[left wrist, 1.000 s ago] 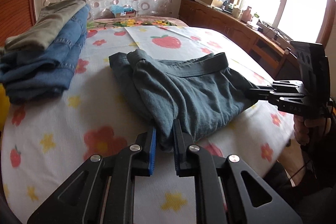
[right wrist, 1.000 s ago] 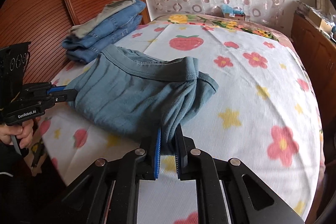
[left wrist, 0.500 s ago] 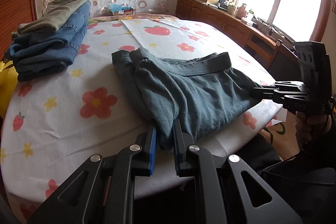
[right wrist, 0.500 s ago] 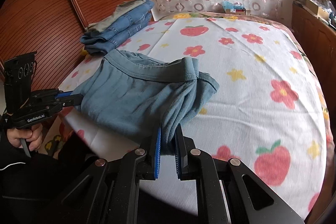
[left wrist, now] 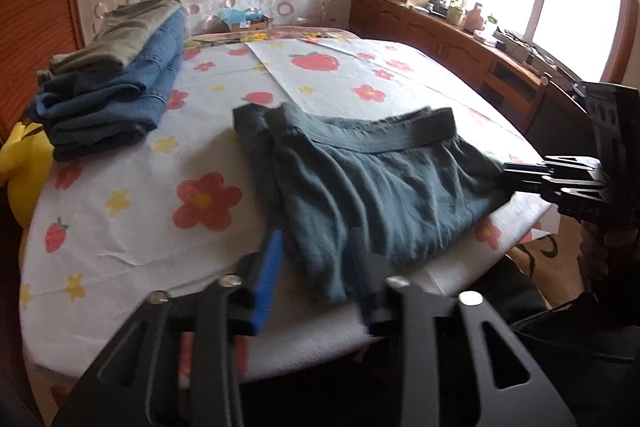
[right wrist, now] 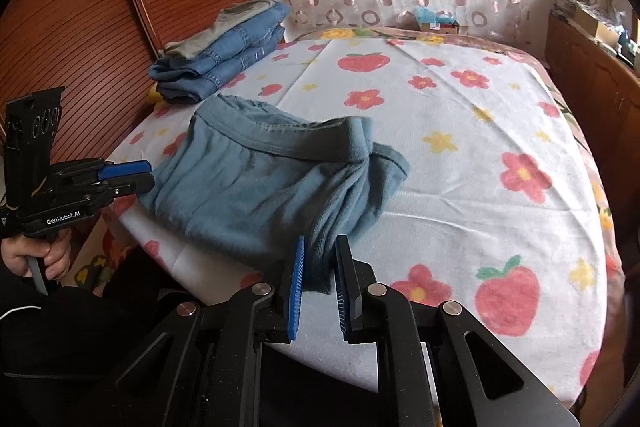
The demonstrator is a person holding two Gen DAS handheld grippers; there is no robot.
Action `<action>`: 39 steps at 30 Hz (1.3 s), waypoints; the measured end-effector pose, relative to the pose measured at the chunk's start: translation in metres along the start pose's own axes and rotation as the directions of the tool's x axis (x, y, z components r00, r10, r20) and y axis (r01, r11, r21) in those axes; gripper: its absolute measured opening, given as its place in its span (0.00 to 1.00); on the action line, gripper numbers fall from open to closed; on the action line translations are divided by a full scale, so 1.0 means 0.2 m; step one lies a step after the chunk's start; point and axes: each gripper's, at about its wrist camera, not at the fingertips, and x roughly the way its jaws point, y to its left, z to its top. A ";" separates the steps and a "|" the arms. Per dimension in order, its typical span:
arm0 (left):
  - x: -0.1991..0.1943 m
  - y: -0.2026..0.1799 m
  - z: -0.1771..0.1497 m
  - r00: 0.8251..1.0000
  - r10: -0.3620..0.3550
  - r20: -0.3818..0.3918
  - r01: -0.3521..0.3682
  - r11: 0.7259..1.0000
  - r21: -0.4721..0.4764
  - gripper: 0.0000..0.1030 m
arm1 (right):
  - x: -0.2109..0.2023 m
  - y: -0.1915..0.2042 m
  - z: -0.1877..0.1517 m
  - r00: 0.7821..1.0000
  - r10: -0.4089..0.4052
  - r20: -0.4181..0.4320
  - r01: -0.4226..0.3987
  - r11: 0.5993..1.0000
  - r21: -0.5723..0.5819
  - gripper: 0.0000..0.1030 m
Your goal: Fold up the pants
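Left claw let go, right claw narrow on the pants

Left gripper (left wrist: pixel 316 243) stands wide: its jaws have just been opening, and the near-left corner of the pants (left wrist: pixel 380 187) lies loose between them, with neither pad pressing on it. From that claw the garment runs off to the right along the near edge of the table (left wrist: pixel 132 235), so its long axis lies roughly on the line between the two claws. Its left end sits at the left claw and its right end at the right one. Neither hand is clearly the nearer. The coming move, as I judge it, turns on whether that long axis gets halved by carrying one end over to the other.

The pants are a soft grey-blue knit, already doubled over. The elastic waistband (left wrist: pixel 380 143) faces the far edge, small wrinkles fan down from it, and a thicker bunched fold sits at the far-left corner. They lie well apart from the stack of folded jeans (left wrist: pixel 112 95) at the far-left corner of the table.

Right gripper (right wrist: pixel 320 243) is narrow, and a tuck of the hem fills the gap between its blue pads, so it seems to be pinching the cloth there, just over the near edge
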 end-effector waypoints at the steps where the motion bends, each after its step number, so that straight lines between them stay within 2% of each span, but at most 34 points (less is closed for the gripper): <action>1: 0.00 0.01 0.01 1.000 -0.001 0.005 0.001 1.000 -0.002 0.45 | -0.01 -0.01 0.00 1.000 -0.009 0.006 0.009 1.000 0.001 0.15; 4: 0.00 0.03 0.03 1.000 0.004 0.006 -0.004 1.000 -0.005 0.48 | -0.03 -0.02 0.01 0.999 -0.034 0.018 0.034 0.999 0.006 0.18; 6: 0.01 0.04 0.05 1.000 0.011 0.011 -0.011 1.000 -0.007 0.65 | -0.03 -0.02 0.02 0.998 -0.052 0.024 0.052 0.999 0.003 0.25; 8: 0.01 0.04 0.06 1.000 -0.003 0.022 0.003 1.000 -0.014 0.74 | -0.02 -0.02 0.02 0.997 -0.066 0.029 0.065 0.998 0.009 0.35; 11: 0.02 0.03 0.08 1.000 -0.013 0.028 0.013 1.000 -0.009 0.75 | -0.01 -0.03 0.03 0.998 -0.063 0.032 0.062 0.998 0.014 0.44; 16: 0.07 0.02 0.11 1.000 -0.007 0.015 0.007 1.000 0.001 0.75 | 0.05 -0.04 0.06 0.997 -0.073 0.029 0.073 0.997 0.015 0.51; 22: 0.20 0.05 0.16 1.000 -0.004 -0.030 0.003 1.000 -0.022 0.75 | 0.18 -0.06 0.12 0.995 -0.096 0.001 0.095 0.995 0.027 0.52; 28: 0.31 0.12 0.22 0.996 0.029 -0.083 -0.034 0.997 -0.065 0.75 | 0.27 -0.07 0.16 0.994 -0.108 -0.009 0.108 0.994 0.031 0.52; 39: 0.39 0.15 0.27 0.995 -0.009 -0.103 0.001 0.997 -0.080 0.75 | 0.31 -0.07 0.18 0.996 -0.082 -0.018 0.082 0.996 0.030 0.52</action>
